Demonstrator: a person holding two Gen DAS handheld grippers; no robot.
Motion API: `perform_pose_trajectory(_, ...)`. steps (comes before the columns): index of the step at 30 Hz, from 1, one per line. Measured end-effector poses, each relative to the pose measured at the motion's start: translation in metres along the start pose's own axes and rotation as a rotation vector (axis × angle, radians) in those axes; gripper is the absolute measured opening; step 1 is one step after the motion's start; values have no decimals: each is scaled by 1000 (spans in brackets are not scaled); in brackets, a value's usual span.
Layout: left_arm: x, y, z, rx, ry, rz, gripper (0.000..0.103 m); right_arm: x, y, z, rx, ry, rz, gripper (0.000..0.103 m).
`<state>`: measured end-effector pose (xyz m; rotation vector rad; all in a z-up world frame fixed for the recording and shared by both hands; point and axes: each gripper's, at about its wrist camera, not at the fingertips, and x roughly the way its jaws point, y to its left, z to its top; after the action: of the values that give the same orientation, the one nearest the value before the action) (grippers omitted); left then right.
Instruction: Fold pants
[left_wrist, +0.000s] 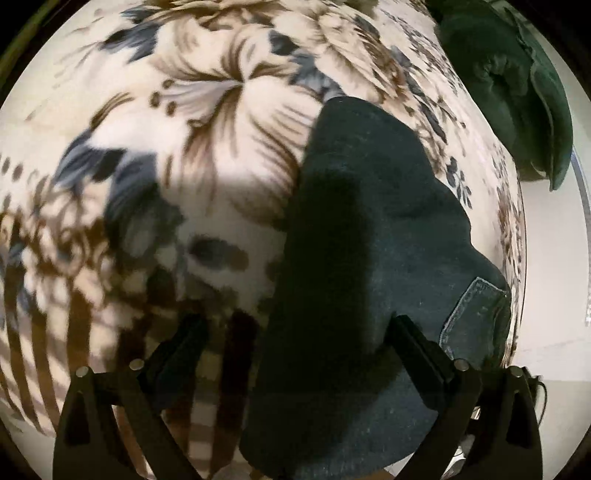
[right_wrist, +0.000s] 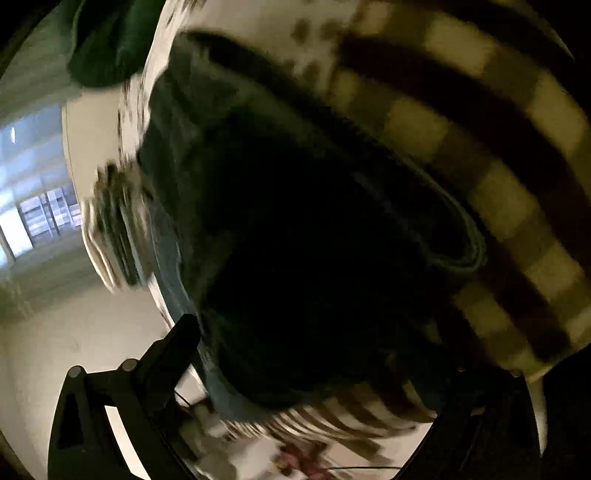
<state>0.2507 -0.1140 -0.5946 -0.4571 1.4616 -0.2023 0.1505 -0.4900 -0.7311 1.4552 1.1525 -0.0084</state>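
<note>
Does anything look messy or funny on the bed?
A little. The dark pants lie slanted across the flowery blanket, folded into a lumpy bundle, with the pocket near the bed's edge. A green cloth sits bunched up at the far corner. Nothing looks torn or spilled.

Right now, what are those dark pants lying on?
The pants lie on a floral blanket with a striped edge. Whatever lies beneath the blanket is covered. A green cushion sits beyond them.

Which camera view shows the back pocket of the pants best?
The left wrist view: the pocket is sharp, its pale stitching clear on the dark pants. The right wrist view is dark and blurred; no pocket can be made out.
</note>
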Motion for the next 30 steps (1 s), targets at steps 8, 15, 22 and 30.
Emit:
perform_pose_trajectory(8, 10, 3, 11, -24, -9, -36, 101, 22, 9, 2, -19, -17, 53, 101)
perform_pose_trajectory(15, -8, -12, 9, 63, -79, -99, 34, 7, 13, -22, -65, -86, -21, 56)
perform_pose_trajectory(22, -48, -34, 2, 140, -141, -163, 21, -13, 36, -47, -116, -131, -31, 41)
perform_pose_trajectory(30, -123, -61, 5, 138, -218, -173, 21, -44, 91, -60, -189, -89, -2, 39)
